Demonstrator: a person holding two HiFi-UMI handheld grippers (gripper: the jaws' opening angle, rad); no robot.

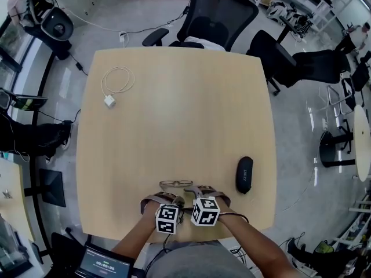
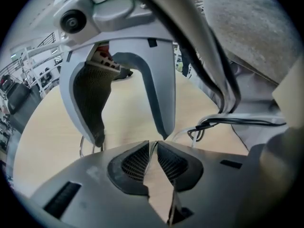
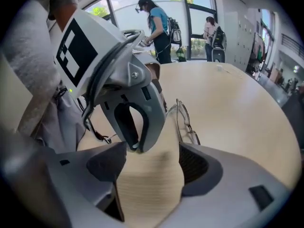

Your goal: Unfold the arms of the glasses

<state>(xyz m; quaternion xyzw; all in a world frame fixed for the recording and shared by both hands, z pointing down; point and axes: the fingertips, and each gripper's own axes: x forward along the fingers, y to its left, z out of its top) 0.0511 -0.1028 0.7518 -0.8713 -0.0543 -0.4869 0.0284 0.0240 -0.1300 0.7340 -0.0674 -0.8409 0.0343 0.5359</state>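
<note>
**Glasses** (image 1: 175, 183): thin wire rims, lying on the table (image 1: 174, 114) just ahead of both claws. In the right gripper view they are seen edge-on (image 3: 184, 120), just beyond the tip of the jaw farther from the left claw, and not between the jaws. The arms are too thin to tell whether they are folded or out.

**Right claw** (image 3: 153, 150): jaws wide apart, only bare table between them, gripping nothing.

**Left claw** (image 2: 153, 147): jaws all but together, tips meeting. A thin pale sliver shows at the tips; it may be an arm of the glasses, but this cannot be told. The claw is close beside the right claw, tips down near the table at the near side of the glasses.

**Step, as judged:** setting up the grip, with unfolding not visibly done.

**Next move calls for:**
- The right claw closes lightly on the frame near a hinge to steady it.
- The left claw takes one arm by its end and swings it out about the hinge.
- Little force is wanted, since a wire frame is likely to flex and slide on the smooth top.

**Case** (image 1: 244, 174): black, closed, near the right claw on its outer side.

**Cable** (image 1: 117, 81): white, coiled, with a plug, well ahead of the left claw.

**Chair** (image 1: 217, 13): beyond the far edge of the table
</note>
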